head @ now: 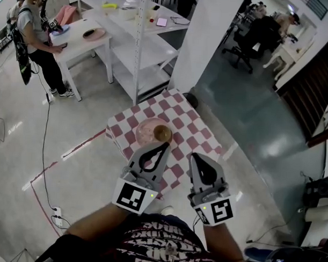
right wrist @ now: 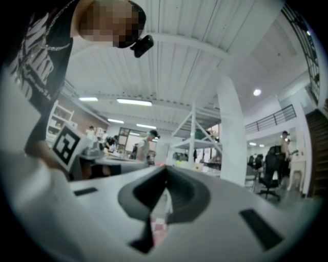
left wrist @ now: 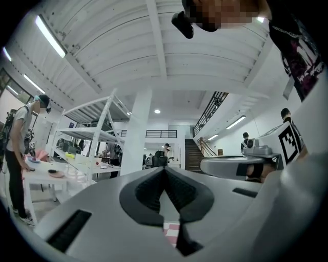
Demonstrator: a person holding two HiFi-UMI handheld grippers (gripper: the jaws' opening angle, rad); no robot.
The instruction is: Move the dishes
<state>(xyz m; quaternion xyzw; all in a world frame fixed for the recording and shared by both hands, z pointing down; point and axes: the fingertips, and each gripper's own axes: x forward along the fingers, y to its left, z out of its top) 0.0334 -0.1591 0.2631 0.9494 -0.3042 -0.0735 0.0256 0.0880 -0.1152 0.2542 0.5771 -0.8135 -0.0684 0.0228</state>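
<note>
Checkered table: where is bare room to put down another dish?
Free: the checkered table right of the brown bowl, up to its right edge, and the far corner beyond the pink plate. Crowded: the near edge, under the left gripper and right gripper.

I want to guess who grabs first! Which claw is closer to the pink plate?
Left. The left claw ends right by the pink plate, at its near edge; the right claw is farther off to its right, above the checkered cloth.
</note>
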